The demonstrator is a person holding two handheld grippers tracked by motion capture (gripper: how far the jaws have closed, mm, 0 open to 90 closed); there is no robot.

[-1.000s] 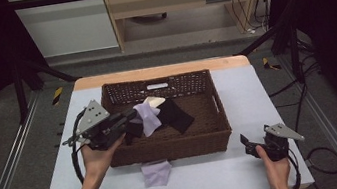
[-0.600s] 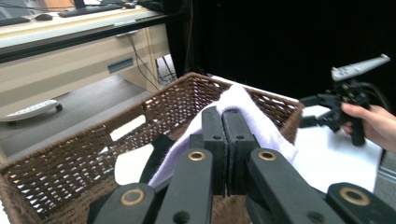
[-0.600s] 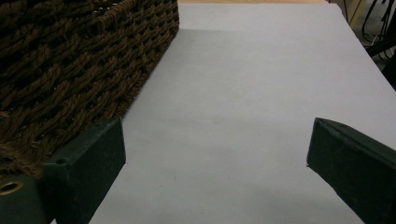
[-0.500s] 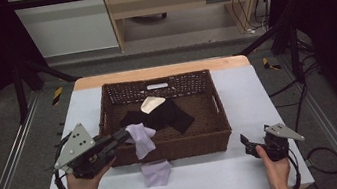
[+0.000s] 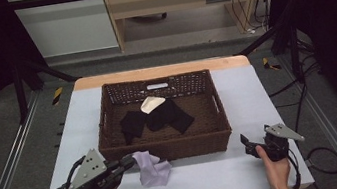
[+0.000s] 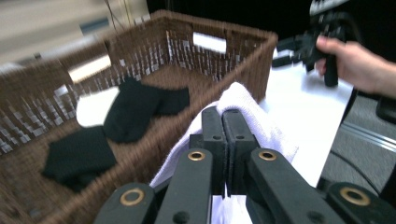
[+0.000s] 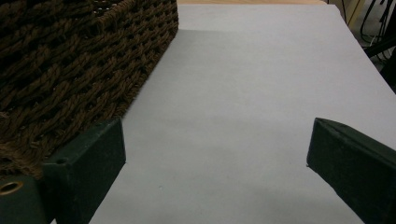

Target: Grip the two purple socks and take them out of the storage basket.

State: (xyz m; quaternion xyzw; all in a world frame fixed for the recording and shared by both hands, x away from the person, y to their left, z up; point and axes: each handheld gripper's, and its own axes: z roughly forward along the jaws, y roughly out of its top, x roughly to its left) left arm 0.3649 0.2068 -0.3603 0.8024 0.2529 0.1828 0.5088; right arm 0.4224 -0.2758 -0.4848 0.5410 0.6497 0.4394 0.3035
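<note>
On the white desk (image 5: pixel 209 174), the left gripper (image 5: pixel 128 162) pinches a light cloth (image 5: pixel 153 167) just in front of the brown basket (image 5: pixel 167 148), while the right gripper (image 5: pixel 246 144) rests with jaws spread.

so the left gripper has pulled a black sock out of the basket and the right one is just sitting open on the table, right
Not quite: the sock clamped in the left gripper is pale lilac-white, not black, as the high view and left gripper view show. The black socks lie in the basket. The rest holds: the right gripper sits open on the table.
</note>
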